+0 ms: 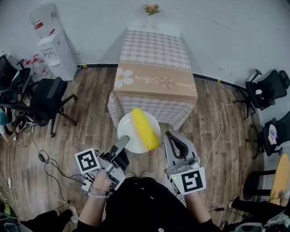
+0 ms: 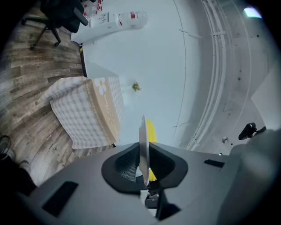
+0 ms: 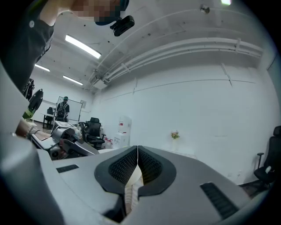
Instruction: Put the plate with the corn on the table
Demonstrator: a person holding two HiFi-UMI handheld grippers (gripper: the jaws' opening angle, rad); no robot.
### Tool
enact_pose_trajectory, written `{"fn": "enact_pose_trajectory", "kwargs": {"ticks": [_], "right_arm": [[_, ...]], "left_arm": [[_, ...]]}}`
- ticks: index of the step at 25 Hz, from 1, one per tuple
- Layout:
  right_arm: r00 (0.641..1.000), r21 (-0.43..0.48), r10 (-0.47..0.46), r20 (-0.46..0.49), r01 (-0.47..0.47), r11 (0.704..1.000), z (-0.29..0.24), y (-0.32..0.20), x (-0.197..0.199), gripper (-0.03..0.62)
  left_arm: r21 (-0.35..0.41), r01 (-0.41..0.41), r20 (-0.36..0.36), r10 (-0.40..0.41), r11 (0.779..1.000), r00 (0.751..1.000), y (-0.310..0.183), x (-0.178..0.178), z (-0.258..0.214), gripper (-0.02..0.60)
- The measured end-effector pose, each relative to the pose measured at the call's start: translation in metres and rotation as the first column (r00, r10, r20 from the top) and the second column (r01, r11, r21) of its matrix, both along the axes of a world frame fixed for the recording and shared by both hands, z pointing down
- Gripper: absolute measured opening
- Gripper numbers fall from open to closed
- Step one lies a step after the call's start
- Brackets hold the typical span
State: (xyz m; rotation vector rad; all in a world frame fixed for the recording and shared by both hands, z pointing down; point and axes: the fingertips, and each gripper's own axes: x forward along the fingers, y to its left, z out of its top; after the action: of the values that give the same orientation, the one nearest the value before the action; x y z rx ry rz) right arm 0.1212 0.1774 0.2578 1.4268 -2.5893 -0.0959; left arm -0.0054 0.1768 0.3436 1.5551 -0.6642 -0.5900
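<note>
1. The person is standing on the wooden plank floor, facing the near end of a small table draped in a pink-and-white checked cloth.
2. The left gripper is clamping the near-left rim of a round white plate. In the left gripper view the rim is standing edge-on between the two pads, which are pressing on it from both sides.
3. The plate is hanging in the air just near of the table's near end and is not resting on the tabletop.
4. A yellow corn cob is lying on the right half of the plate, its length running from near to far.
5. The right gripper is hovering just right of the plate, with its jaws drawn together at the tips and nothing pinched between them.
6. At the table's far end a small vase of flowers is sitting against the white wall.
7. A white water dispenser is standing at the far left, and black office chairs are sitting to the left and right of the table.
</note>
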Motion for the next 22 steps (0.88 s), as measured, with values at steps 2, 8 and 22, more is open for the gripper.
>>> {"fn": "enact_pose_trajectory", "kwargs": {"ticks": [2, 8, 22], "right_arm": [[1.000, -0.015, 0.008, 0.020, -0.008, 1.000, 0.001, -0.001, 0.003, 0.041], [0.985, -0.182, 0.058, 0.161, -0.029, 0.983, 0.021, -0.012, 0.019, 0.043], [0.624, -0.491, 0.186, 0.759, 0.361, 0.793, 0.068, -0.022, -0.004, 0.132]], "left_arm": [[0.000, -0.001, 0.000, 0.001, 1.000, 1.000, 0.000, 0.000, 0.000, 0.048], [0.000, -0.005, -0.002, 0.005, 1.000, 1.000, 0.000, -0.002, 0.000, 0.049], [0.015, -0.020, -0.028, 0.020, 1.000, 0.999, 0.009, -0.007, -0.002, 0.049]]}}
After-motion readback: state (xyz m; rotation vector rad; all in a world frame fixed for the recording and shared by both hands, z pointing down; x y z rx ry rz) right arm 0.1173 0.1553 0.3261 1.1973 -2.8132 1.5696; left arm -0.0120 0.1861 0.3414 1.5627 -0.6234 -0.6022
